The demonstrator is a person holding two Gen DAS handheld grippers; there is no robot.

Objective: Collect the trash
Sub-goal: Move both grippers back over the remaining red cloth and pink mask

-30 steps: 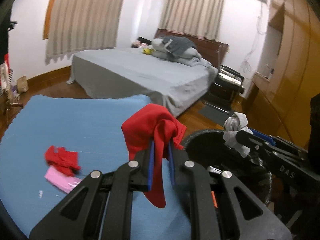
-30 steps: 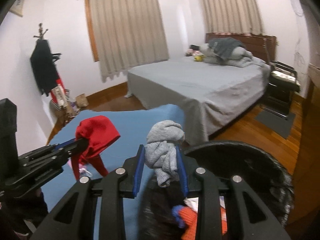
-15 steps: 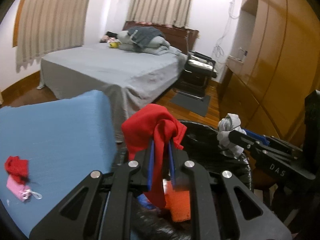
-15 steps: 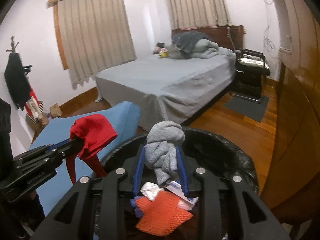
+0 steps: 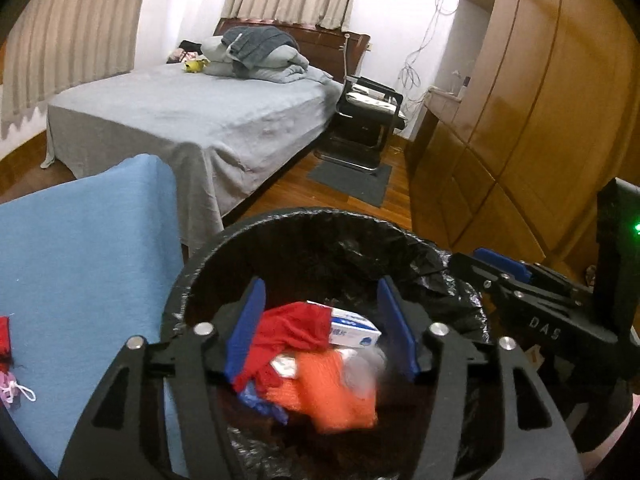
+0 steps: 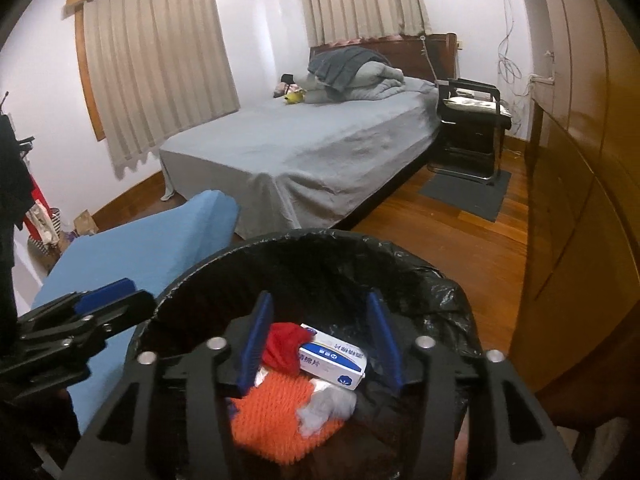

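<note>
Both grippers' jaws just opened, empty, over the bin point(image 5: 208, 256); grey cloth point(image 6: 326, 404) seemingly inside.

A grey cloth point(image 5: 362, 372) in the bin point(image 5: 248, 236) is smeared by blur, its shape unreadable. Pink and red scraps point(image 5: 6, 364) on the blue cover point(image 5: 80, 248) are cut off by the left edge. The box's point(image 6: 334, 360) print is too small to read.

Black angular linkage frames with silver round screws; blue finger pads point(image 5: 247, 328); white "DAS" lettering on right hand-held gripper point(image 5: 502, 270), lower right.
</note>
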